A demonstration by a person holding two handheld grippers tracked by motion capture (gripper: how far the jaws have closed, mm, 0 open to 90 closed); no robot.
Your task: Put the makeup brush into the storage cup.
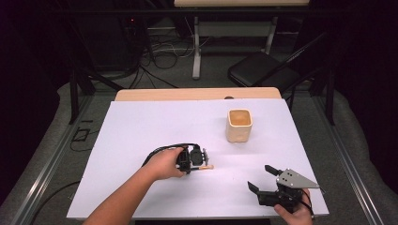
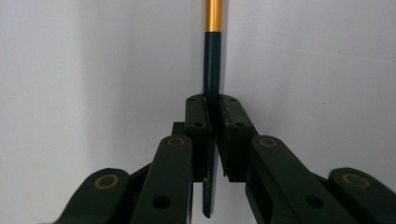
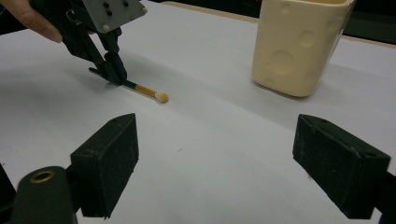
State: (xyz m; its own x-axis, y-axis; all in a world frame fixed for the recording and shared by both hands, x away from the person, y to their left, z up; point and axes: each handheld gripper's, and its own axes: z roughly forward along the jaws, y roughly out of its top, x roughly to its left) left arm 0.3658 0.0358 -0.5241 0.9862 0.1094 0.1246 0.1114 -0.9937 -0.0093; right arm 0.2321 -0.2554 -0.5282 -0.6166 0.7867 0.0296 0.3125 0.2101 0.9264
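A thin pencil-like stick (image 2: 213,60), dark blue with a gold band and a pale rounded tip (image 3: 161,97), lies low over the white table sheet. My left gripper (image 2: 212,116) is shut on its dark shaft, and in the high view it sits left of centre (image 1: 196,161). From the right gripper view, that same gripper (image 3: 114,70) pinches the stick at its lower end. My right gripper (image 1: 261,178) stands open near the front right corner, its jaws wide apart with nothing between them. A cream square cup (image 1: 239,124) with round dimples stands upright further back.
The white sheet (image 1: 141,126) covers a wooden table whose far edge (image 1: 197,93) shows. Beyond it are a folding chair (image 1: 263,70), another table's legs and cables on the floor. Metal rails run along both sides.
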